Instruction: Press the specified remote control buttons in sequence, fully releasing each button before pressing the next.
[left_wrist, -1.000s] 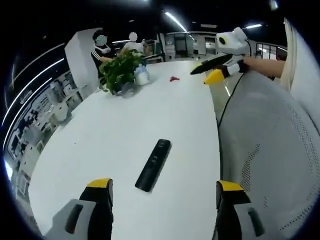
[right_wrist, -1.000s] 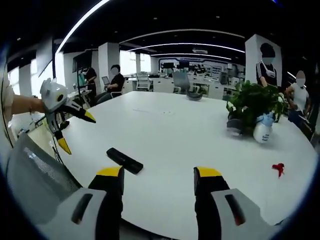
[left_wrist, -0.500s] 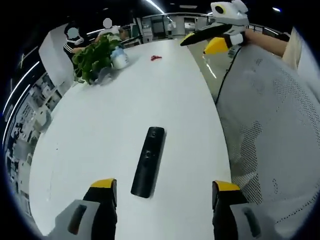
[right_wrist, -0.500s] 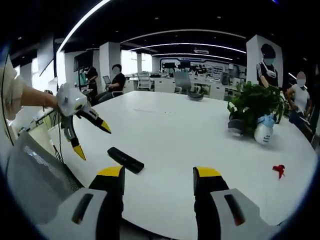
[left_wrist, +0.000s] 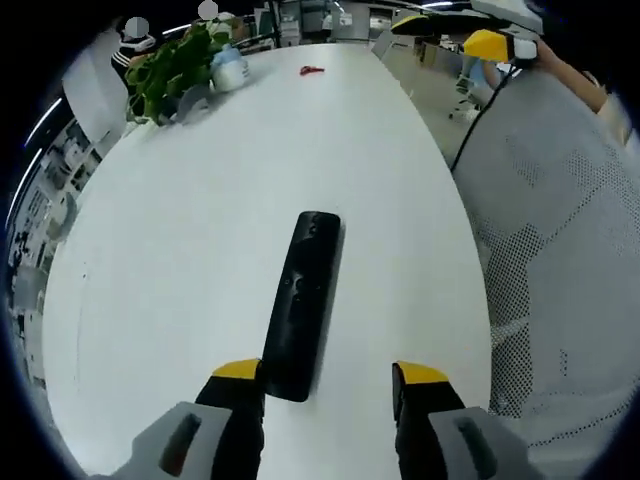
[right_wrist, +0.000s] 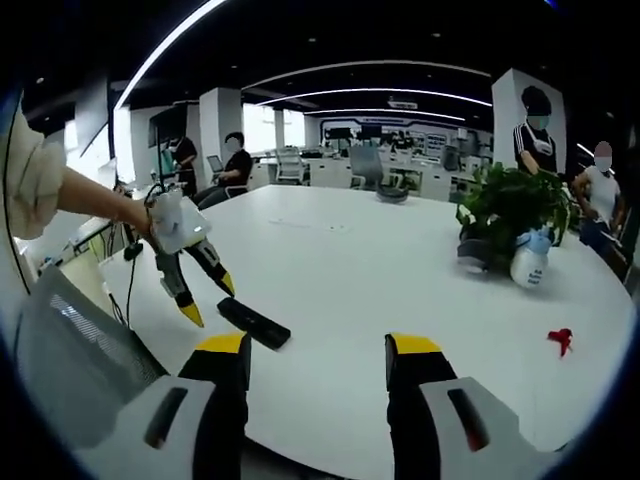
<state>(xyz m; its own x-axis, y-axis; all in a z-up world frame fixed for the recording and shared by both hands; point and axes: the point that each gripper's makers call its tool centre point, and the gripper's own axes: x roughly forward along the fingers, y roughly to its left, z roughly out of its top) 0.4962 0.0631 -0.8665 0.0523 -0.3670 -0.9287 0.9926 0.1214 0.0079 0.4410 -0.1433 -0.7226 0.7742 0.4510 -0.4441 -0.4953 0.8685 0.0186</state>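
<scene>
Remote (left_wrist: 303, 300) lies on the table (left_wrist: 180, 250), left gripper (left_wrist: 328, 377) spread just above its near end, right gripper (right_wrist: 315, 350) spread farther off.

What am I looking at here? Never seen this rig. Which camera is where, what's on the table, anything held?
No robot: a person holds a two-jaw gripper in each hand, each carrying a fisheye camera looking along its yellow-tipped jaws. In the left gripper view, the left gripper is open, just short of a black remote control on a white table. In the right gripper view, the right gripper is open and holds nothing. Farther off are a potted plant, a white bottle and a small red object.
</scene>
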